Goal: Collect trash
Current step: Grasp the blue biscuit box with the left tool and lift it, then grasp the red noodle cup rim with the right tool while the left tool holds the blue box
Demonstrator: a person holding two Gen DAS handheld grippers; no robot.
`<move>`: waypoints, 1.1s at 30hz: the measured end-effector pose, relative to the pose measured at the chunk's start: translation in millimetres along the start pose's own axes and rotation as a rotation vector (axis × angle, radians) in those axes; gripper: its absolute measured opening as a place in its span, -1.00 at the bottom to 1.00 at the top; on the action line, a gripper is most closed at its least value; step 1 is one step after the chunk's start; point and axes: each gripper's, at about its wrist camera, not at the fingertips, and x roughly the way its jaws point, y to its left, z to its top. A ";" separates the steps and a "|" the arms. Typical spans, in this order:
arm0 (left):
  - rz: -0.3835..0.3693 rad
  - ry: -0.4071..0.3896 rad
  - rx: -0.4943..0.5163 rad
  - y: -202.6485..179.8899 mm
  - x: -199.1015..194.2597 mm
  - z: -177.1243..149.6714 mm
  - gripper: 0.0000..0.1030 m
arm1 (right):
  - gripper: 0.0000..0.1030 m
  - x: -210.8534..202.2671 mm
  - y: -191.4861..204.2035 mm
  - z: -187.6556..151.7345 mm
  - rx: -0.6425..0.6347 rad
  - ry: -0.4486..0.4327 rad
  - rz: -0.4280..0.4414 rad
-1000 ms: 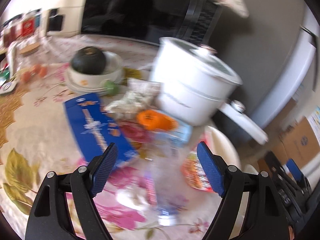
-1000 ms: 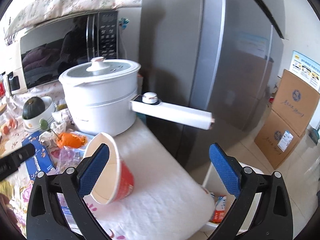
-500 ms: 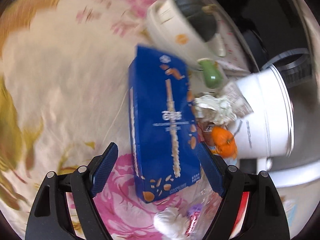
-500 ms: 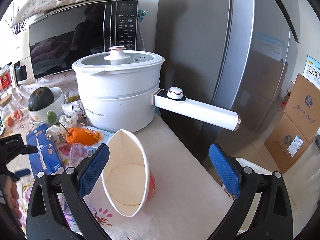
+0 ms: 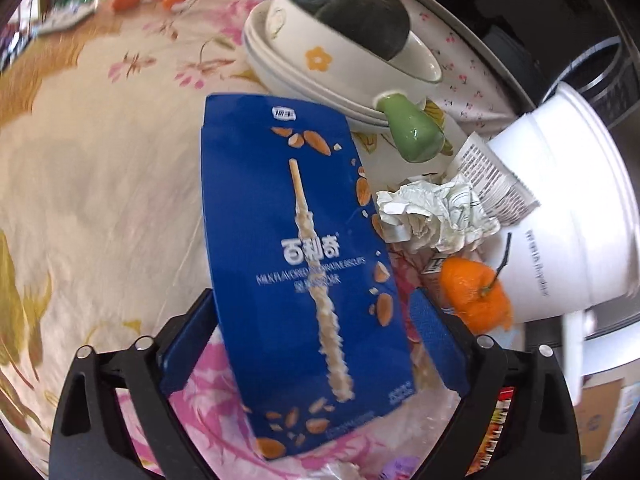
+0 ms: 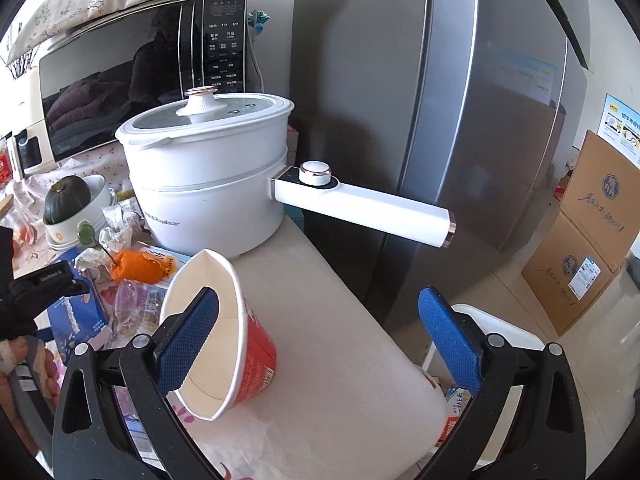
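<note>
Now straddled by the left gripper (image 5: 312, 344), where half a second ago lay ahead of it: blue biscuit box (image 5: 308, 280), flat on the floral table (image 5: 100, 184), jaws open either side of its near end, not yet pinching. Judged light, thin card, crushable; best taken across the narrow width near the lower end. Beside it: crumpled paper (image 5: 436, 216), orange peel (image 5: 476, 300), white cooking pot (image 5: 568, 208). Further back, bowl (image 5: 340, 52) holding dark squash (image 5: 352, 4). Right gripper (image 6: 320, 344) also open, left pad inside the tipped noodle cup (image 6: 224, 332), gripping nothing.
</note>
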 end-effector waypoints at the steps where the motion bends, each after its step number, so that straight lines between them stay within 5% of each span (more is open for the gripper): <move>1: 0.030 -0.015 0.021 -1.1 -0.5 0.3 0.53 | 0.86 0.2 -1.3 0.3 0.003 0.003 0.000; 5: -0.002 -0.027 0.001 14.3 -8.1 5.9 0.09 | 0.86 2.8 -4.4 0.0 0.025 0.020 0.010; 12: -0.206 0.019 -0.062 43.9 -31.6 12.4 -0.39 | 0.86 1.9 4.0 -1.8 0.024 0.026 0.031; 16: -0.356 0.044 -0.009 40.2 -43.2 13.6 -0.43 | 0.86 1.2 9.1 -1.4 0.022 0.026 0.047; 22: -0.369 0.075 -0.010 21.2 -28.0 10.6 -0.38 | 0.86 -1.0 11.5 -3.5 -0.013 0.019 0.035; 24: -0.375 0.102 -0.015 11.5 -19.5 6.5 -0.14 | 0.86 -1.8 7.2 -2.6 -0.010 0.015 0.029; 28: -0.365 0.125 0.022 -7.5 -9.9 -0.8 -0.01 | 0.86 2.3 -3.7 -0.3 0.025 0.031 0.036; 31: -0.327 0.093 0.043 -13.4 -9.4 -3.9 -0.37 | 0.86 7.0 -9.2 -0.7 0.054 0.058 0.054; 33: -0.324 0.060 0.050 -15.1 -16.8 -3.8 -0.41 | 0.86 9.7 -11.8 -0.8 0.063 0.074 0.067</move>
